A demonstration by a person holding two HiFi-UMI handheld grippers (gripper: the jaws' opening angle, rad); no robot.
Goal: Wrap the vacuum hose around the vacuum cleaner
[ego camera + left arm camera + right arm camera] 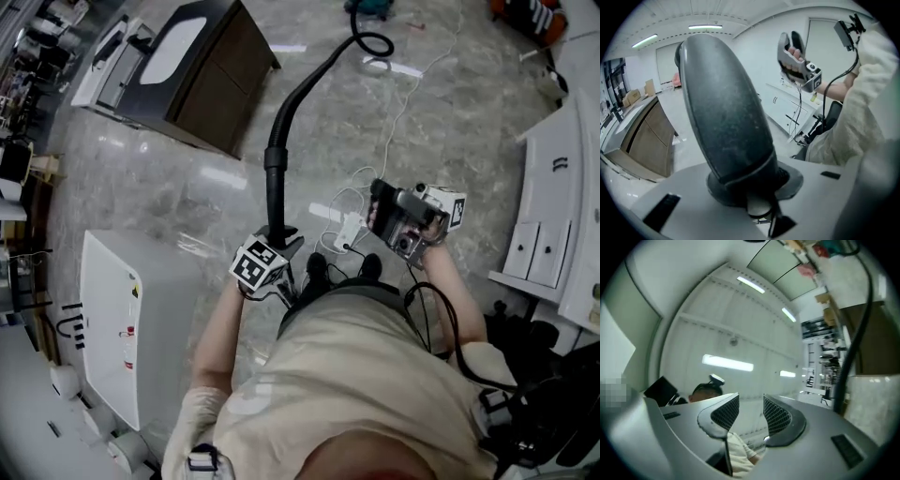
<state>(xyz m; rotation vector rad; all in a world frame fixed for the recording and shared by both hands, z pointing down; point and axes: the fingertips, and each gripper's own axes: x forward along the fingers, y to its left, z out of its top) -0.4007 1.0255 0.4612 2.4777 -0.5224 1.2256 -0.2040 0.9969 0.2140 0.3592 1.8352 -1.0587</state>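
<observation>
Left gripper [282, 240] is clamped on the hose [279, 141] at its stiff near end. The hose runs straight ahead of it, then curls far off. Right gripper [751, 405] is part open and empty, pointing upward, well clear of the hose.

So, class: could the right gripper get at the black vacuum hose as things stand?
Probably yes: the right gripper is open and empty, and nothing stands between it and the vacuum hose.
</observation>
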